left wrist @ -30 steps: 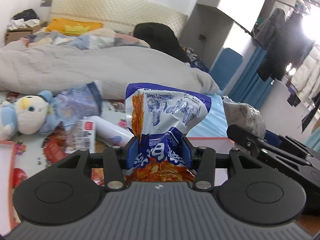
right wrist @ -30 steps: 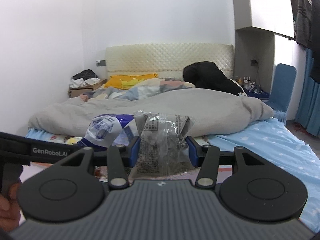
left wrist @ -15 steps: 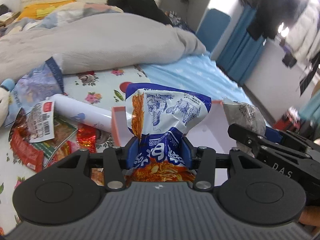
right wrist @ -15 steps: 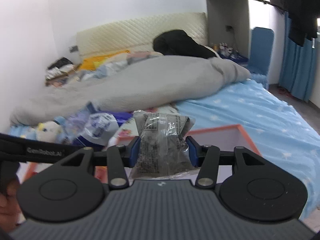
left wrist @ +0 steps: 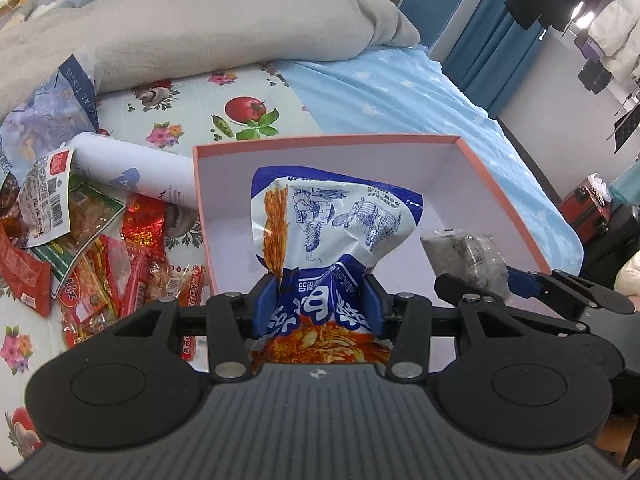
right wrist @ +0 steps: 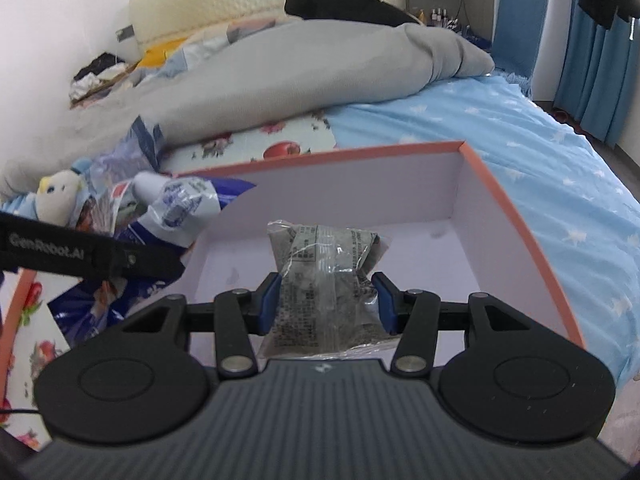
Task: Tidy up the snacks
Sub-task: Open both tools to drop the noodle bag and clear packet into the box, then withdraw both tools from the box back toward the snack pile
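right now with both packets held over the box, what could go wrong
1. The left gripper pinches the blue noodle packet only at its lower part; the crumpled top may flop over the pink box rim on release.
2. The right gripper holds the grey clear packet close beside the left one, so the tools may bump.
3. The loose red snack wrappers by the box could get knocked.

Bedroom, bed (right wrist: 520,128), grey duvet (right wrist: 304,64), headboard (right wrist: 224,4)

Both hands have tipped down, bringing the noodle packet (left wrist: 336,236) and clear packet (right wrist: 324,276) over the box (left wrist: 504,208).
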`<control>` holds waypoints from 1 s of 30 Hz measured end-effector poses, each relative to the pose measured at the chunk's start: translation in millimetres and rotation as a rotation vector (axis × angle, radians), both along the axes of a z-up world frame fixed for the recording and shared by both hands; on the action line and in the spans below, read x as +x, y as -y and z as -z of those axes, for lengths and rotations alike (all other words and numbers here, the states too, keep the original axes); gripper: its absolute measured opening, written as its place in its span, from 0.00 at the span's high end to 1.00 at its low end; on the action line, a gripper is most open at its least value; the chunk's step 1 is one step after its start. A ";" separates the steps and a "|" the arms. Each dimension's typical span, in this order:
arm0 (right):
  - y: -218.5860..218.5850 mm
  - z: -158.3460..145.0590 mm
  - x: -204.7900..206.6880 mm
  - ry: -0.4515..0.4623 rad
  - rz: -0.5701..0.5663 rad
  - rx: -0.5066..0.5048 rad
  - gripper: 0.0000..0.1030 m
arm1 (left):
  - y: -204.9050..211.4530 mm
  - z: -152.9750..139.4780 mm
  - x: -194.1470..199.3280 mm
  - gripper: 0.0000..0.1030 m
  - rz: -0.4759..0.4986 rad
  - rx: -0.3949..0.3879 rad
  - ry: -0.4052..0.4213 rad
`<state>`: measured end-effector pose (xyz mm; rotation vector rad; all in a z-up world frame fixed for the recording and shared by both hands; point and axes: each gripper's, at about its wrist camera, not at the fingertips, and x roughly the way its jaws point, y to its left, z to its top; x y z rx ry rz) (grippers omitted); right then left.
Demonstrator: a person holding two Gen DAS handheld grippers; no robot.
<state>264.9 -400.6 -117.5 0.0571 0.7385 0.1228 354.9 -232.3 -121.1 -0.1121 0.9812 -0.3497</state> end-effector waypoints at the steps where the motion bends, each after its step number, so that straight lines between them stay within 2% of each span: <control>1: -0.4 -0.4 -0.9 0.002 0.000 -0.001 0.49 | 0.5 -0.9 -0.9 0.50 -0.001 -0.001 0.002; 5: 4.6 -4.0 0.3 -0.002 0.012 0.030 0.47 | 1.8 -1.7 0.0 0.47 0.001 -0.005 -0.001; 6: 6.0 -5.0 0.4 0.001 0.020 0.033 0.47 | 2.3 -3.0 -0.5 0.39 0.001 0.001 0.001; 7: 7.3 -6.7 -0.6 0.010 0.029 0.038 0.46 | 2.2 -2.7 0.1 0.27 0.006 -0.003 0.002; 8: 8.1 -8.5 -0.7 0.017 0.036 0.042 0.42 | 2.7 -4.2 -1.4 0.22 0.013 -0.011 0.000; 9: 9.2 -10.1 -1.5 0.026 0.044 0.043 0.33 | 2.7 -5.1 -2.2 0.19 0.009 -0.013 0.002; 11: 10.6 -12.5 -3.5 0.039 0.054 0.047 0.28 | 1.4 -9.5 -6.4 0.19 0.004 -0.018 0.030; 19: 5.0 -36.4 -14.8 0.111 0.047 0.076 0.28 | -14.9 -35.7 -25.0 0.19 -0.024 -0.055 0.112; 30: -29.9 -98.7 -43.6 0.269 0.005 0.095 0.28 | -54.3 -105.2 -77.0 0.19 -0.043 -0.025 0.325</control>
